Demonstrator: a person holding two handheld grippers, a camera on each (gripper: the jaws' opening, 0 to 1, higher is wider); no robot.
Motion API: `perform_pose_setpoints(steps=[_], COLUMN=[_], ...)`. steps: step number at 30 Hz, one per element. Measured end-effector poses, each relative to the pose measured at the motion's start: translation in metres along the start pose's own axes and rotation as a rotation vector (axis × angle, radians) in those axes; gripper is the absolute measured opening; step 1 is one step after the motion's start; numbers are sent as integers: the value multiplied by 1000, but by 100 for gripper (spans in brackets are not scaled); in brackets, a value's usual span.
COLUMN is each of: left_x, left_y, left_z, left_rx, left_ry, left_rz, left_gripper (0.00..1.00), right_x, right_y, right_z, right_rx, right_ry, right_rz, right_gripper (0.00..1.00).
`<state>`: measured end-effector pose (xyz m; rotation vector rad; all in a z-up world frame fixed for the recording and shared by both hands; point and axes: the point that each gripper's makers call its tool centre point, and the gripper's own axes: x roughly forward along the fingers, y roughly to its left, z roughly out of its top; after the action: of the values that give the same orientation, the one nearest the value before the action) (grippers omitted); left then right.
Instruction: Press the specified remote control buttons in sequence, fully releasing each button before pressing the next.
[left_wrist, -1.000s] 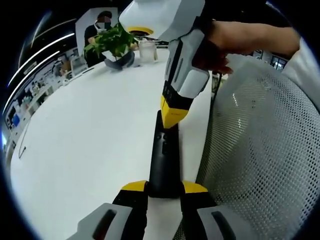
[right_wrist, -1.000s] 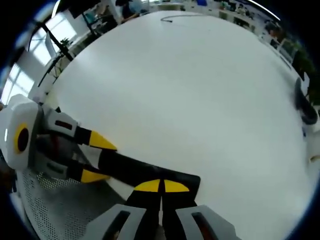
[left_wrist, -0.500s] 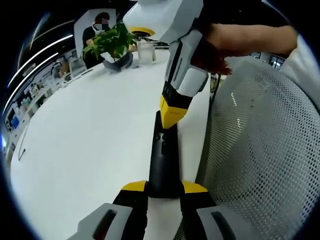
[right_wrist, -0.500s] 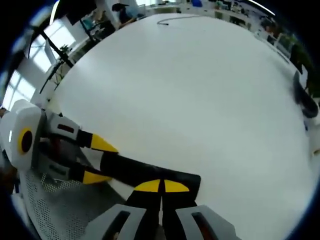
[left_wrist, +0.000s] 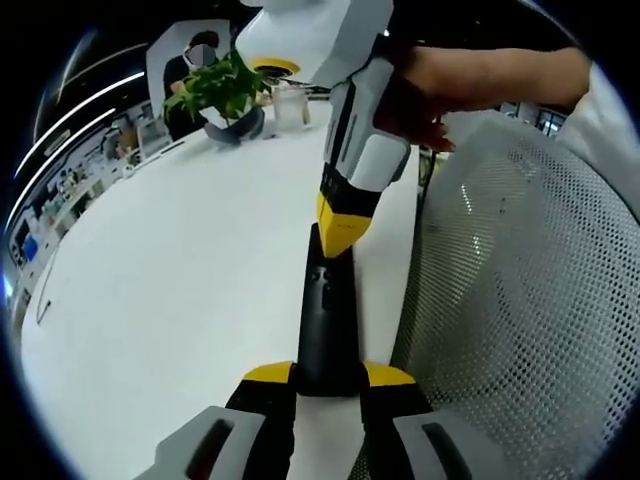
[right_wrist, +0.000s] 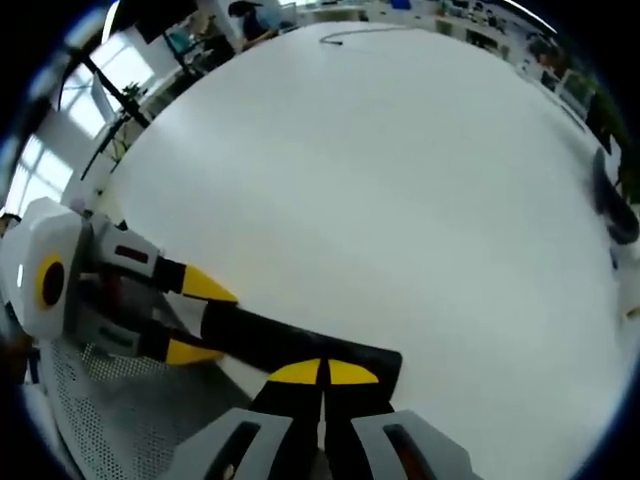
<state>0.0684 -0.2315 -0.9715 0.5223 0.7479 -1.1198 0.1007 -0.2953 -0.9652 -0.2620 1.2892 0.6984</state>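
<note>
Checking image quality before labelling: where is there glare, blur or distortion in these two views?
Left gripper view: sharp remote, fisheye-bent white table, plant crisp. Right gripper view: softer, table washed out by bright overhead light, windows blown out, the closed right gripper still readable.

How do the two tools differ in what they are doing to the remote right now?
The left tool has its jaws apart around the near end of the black remote, gripping it from both sides. The right tool has its jaws closed together, its tips set down on the remote's far end from above, holding nothing. The left tool lies along the remote; the right tool stands steeply over it. Both have yellow tips and touch the remote.
</note>
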Motion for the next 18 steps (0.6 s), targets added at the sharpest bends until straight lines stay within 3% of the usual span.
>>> perform_pose_setpoints(steps=[13, 18], left_x=[-1, 0], left_y=[1, 1], left_z=[0, 0], left_rx=[-2, -5], left_ry=[-8, -8], left_rz=[2, -1], left_gripper=[24, 24], right_x=[0, 2], right_y=[-1, 0], right_z=[1, 1], right_rx=[-9, -8], right_ry=[-26, 26], right_rz=[-9, -26], right_gripper=[0, 0])
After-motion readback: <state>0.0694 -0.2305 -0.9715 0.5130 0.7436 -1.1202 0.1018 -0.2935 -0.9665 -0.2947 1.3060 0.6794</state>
